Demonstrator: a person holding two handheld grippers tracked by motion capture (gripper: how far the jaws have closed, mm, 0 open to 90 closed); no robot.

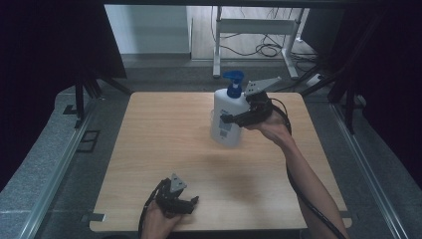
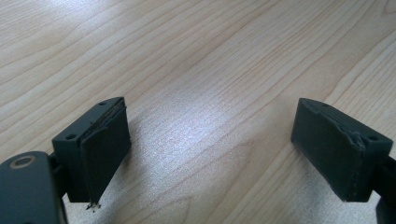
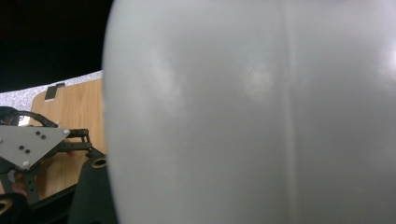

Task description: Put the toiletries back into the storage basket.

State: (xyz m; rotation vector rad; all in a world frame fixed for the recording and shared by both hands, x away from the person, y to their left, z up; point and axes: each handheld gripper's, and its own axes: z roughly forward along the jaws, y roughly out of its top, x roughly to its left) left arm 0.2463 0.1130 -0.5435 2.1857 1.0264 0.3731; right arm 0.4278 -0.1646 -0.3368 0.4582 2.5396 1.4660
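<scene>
A white pump bottle point(image 1: 225, 127) with a blue pump head point(image 1: 234, 82) leans slightly at the far right-centre of the wooden table point(image 1: 164, 144). My right gripper point(image 1: 238, 117) is shut on the bottle's upper body from the right, one black jaw lying across its front. In the right gripper view the bottle's white wall point(image 3: 252, 112) sits very close to the camera. My left gripper point(image 1: 185, 203) rests low near the table's front edge, open. Its pads point(image 2: 105, 149) stand wide apart over bare wood, with nothing between them. The left gripper point(image 3: 32, 149) also appears far off in the right gripper view.
Dark curtains flank the table on both sides. Beyond the far edge stand a white metal frame point(image 1: 259, 30) and loose cables point(image 1: 268, 50) on the floor. Grey padded ledges point(image 1: 45, 159) run along the table's left and right.
</scene>
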